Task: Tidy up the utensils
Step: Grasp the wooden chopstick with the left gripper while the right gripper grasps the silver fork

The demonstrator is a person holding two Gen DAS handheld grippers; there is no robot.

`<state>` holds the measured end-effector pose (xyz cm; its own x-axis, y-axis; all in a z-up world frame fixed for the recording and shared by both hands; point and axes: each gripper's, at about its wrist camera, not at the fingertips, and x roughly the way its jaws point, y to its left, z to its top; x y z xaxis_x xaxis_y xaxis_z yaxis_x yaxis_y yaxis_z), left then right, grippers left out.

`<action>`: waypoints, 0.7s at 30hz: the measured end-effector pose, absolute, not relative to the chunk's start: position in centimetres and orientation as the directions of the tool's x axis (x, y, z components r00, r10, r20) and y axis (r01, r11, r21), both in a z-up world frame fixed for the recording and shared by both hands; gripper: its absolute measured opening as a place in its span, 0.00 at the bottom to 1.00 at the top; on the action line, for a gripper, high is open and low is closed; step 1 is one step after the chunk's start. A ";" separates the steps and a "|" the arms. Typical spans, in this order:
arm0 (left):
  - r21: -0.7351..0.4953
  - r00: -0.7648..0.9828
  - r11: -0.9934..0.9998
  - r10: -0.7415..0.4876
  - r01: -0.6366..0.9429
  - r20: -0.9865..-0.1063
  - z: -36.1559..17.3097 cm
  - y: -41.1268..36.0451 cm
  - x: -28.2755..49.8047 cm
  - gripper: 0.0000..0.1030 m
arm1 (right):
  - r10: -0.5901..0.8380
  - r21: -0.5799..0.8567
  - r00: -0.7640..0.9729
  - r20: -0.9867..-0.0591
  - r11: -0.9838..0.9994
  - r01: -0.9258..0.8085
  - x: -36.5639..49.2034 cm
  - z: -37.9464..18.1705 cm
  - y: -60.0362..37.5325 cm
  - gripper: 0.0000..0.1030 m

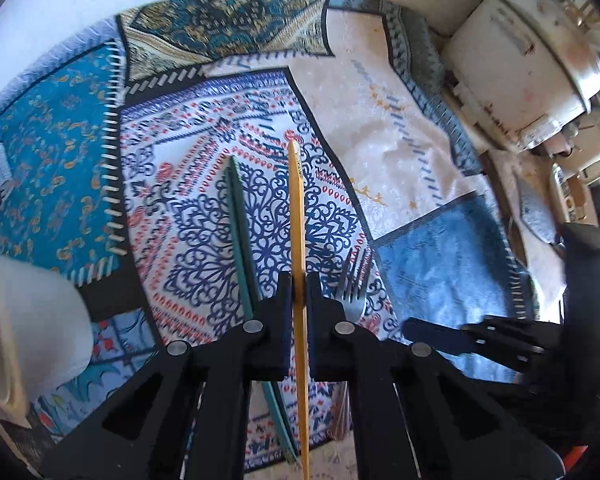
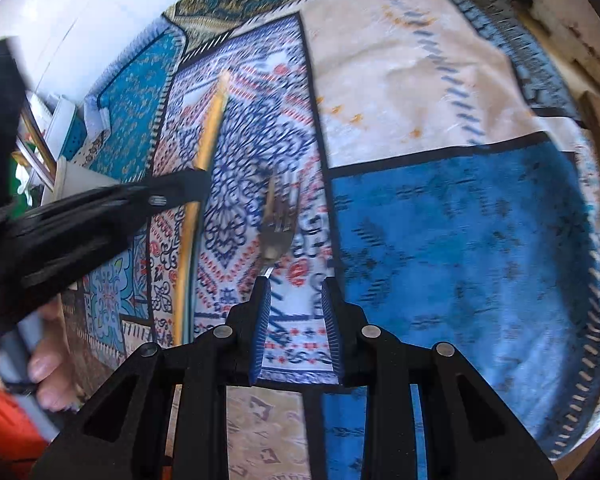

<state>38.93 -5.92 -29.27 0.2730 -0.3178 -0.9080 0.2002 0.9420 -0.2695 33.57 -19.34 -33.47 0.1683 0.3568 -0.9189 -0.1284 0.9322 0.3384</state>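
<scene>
Your left claw is clenched on the yellow stick; your right claw hangs released above the fork. A careless descent could push the fork away.

both wrist views: steep down, close | shared: patchwork cloth, fork
</scene>
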 end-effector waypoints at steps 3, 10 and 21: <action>-0.273 0.326 0.942 -0.324 0.193 -0.888 -27.3 -4.8 37.2 0.04 | 0.342 0.321 0.163 -0.926 0.937 -0.140 33.8 -33.9 -18.2 0.23; -0.296 0.389 0.944 -0.330 0.147 -0.860 -25.2 -2.4 34.5 0.04 | 0.305 0.281 0.197 -0.932 0.950 -0.139 35.5 -34.0 -16.7 0.28; -0.318 0.425 0.944 -0.325 0.090 -0.845 -24.4 0.6 32.4 0.04 | 0.175 0.107 0.344 -0.922 0.972 -0.208 37.0 -34.2 -12.1 0.29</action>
